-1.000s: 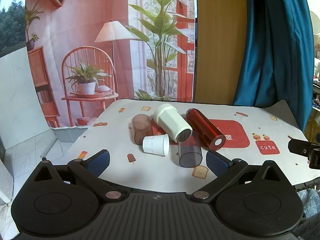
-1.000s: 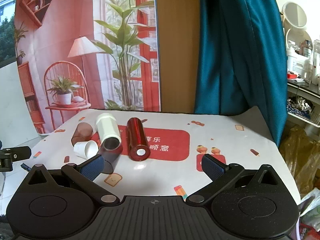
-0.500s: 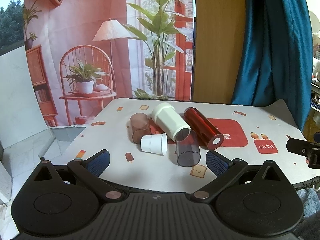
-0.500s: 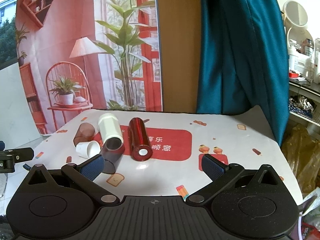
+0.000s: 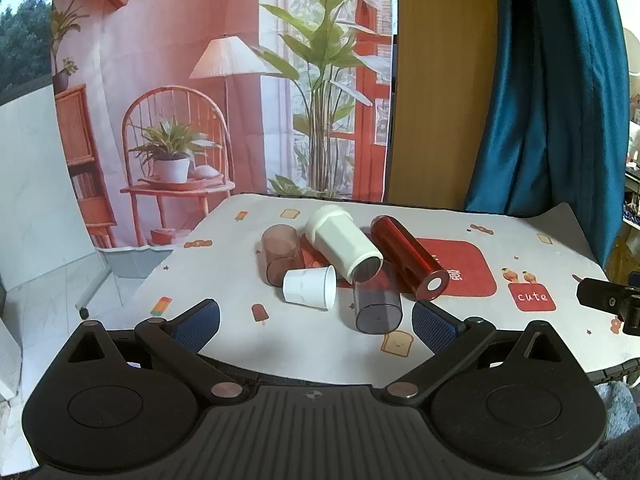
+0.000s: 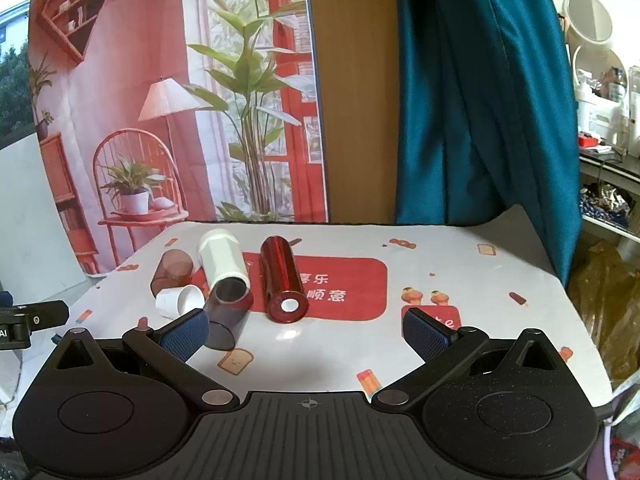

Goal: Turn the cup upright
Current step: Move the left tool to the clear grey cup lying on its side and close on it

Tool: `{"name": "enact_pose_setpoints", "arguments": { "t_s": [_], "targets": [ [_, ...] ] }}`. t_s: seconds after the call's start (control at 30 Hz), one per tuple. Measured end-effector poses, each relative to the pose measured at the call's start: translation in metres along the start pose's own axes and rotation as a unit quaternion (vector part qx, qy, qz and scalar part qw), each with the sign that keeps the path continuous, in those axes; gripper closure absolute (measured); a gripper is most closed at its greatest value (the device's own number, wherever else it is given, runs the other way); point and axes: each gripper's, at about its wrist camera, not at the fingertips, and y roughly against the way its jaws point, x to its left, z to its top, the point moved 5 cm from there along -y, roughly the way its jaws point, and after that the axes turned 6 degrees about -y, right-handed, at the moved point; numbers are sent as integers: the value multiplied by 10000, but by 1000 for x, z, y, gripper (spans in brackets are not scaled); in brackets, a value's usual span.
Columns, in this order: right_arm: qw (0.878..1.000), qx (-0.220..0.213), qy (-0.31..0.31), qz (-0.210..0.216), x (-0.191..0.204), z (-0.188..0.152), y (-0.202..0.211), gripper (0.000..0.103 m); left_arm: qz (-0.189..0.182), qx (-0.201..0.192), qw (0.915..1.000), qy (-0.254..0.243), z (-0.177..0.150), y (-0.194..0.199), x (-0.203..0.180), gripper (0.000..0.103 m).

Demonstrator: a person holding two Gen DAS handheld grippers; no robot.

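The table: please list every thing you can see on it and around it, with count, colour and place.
Small white plastic cup: 1, white, on its side, front left of the pile.
Tall white cup: 1, white, on its side, middle.
Brown translucent cup: 1, brown, lying at left.
Dark smoky translucent cup: 1, grey, lying in front.
Shiny red cylinder: 1, red, lying at right.
Patterned tablecloth: 1, white and red.
Teal curtain: 1, behind.
Left gripper: open, empty.
Right gripper: open, empty.

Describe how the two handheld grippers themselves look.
Both look alike: the left gripper and right gripper have matte black ribbed bodies, two round discs, silver pivot pins, a small crosshair mark, and angled black fingers tipped with blue textured pads. No cables or sleeves show.
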Motion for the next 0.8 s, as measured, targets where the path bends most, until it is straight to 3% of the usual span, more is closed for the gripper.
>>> {"name": "enact_pose_setpoints", "arguments": {
  "t_s": [0.4,0.8],
  "targets": [
    [9997,145,79,193,6,6,-21,0,10,93,10000,-22,9,-27,13,0],
    [9988,285,332,210,20,11,-79,0,-155,337,9993,94,12,-85,23,0]
  ]
}}
